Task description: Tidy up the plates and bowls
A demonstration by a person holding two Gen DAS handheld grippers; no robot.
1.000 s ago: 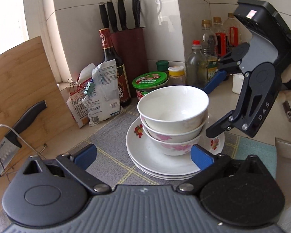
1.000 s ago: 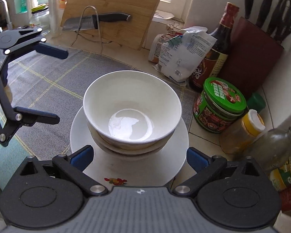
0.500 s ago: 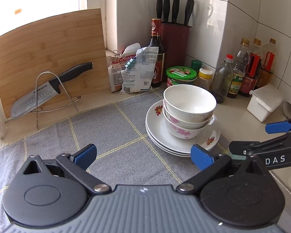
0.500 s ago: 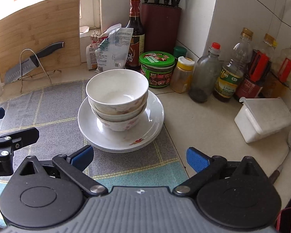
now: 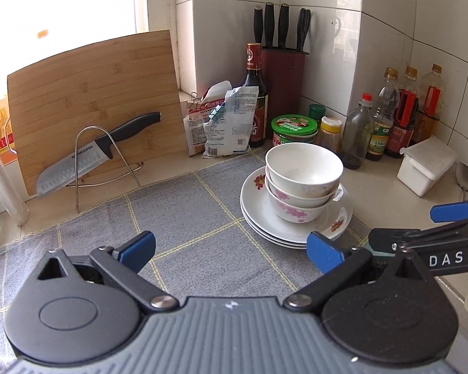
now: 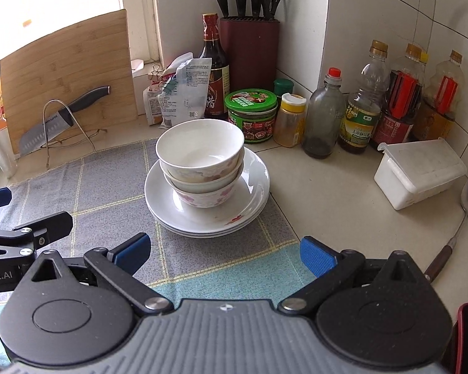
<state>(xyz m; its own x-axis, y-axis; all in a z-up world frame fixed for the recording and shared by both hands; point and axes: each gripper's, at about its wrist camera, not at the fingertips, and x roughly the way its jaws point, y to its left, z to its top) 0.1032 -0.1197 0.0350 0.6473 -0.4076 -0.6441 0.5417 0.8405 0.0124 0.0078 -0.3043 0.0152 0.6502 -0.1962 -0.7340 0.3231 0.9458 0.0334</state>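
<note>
Both my left gripper (image 5: 231,249) and right gripper (image 6: 224,249) hang empty, fingers apart, since the bowls (image 6: 201,163) already nest on the stacked plates (image 6: 252,187).

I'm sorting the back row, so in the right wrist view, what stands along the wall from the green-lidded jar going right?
Green-lidded jar → yellow-capped jar → red-capped bottle → green-labelled bottle → two red-labelled bottles.
</note>
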